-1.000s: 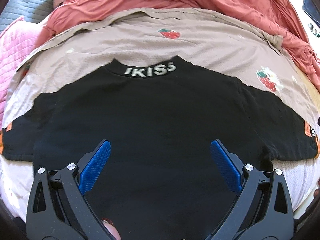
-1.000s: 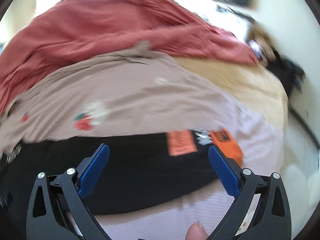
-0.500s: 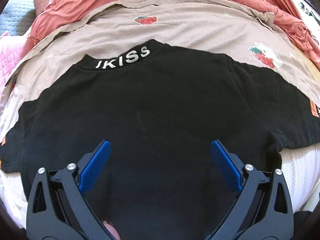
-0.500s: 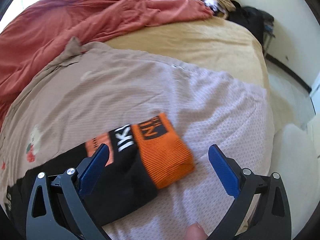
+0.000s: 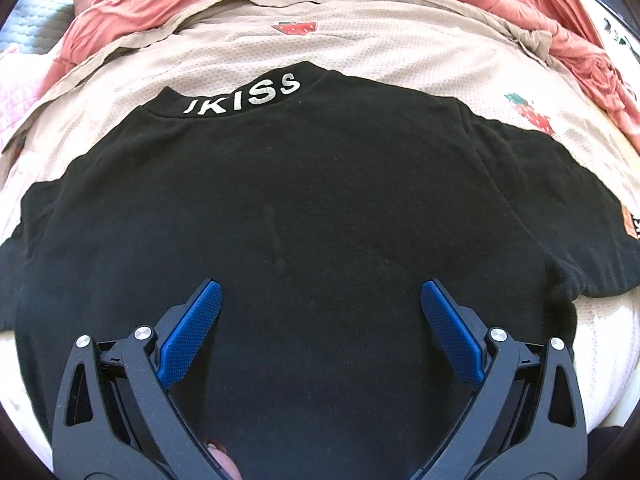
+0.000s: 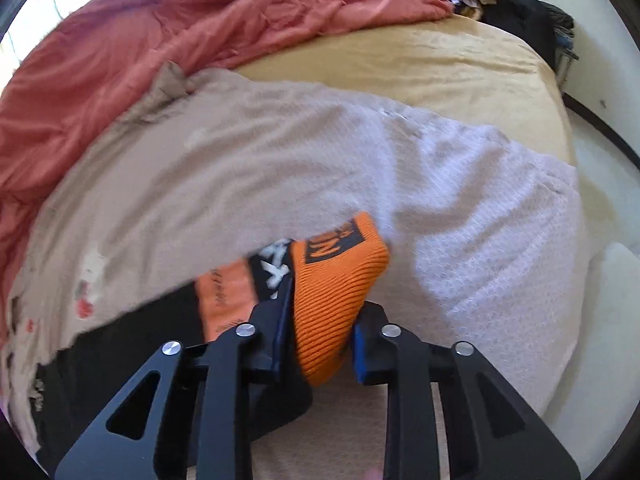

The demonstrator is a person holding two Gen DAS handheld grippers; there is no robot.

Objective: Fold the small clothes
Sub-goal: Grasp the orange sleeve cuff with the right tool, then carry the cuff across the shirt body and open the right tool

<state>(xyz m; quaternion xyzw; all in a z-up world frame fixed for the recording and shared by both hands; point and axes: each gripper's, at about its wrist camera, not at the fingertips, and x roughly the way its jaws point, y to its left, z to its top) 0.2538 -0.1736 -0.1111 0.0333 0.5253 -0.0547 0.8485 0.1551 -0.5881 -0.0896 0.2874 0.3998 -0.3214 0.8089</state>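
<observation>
Left wrist view: black shirt (image 5: 320, 208) lies flat on a beige strawberry-print blanket (image 5: 360, 56) on the bed, collar w/ white lettering away from the camera, sleeves spread to both sides. Left gripper (image 5: 321, 320) hovers over the shirt's lower body, jaws wide apart, nothing between them. Right wrist view: orange ribbed cuff (image 6: 336, 296) of the shirt's sleeve sits between the right gripper (image 6: 320, 344) pads; jaws closing, pads pressing the cuff on both sides, cuff bunched and raised off the blanket. Rust-red duvet (image 6: 160, 40) heaped beyond the blanket, tan sheet (image 6: 440, 80) to its right.
</observation>
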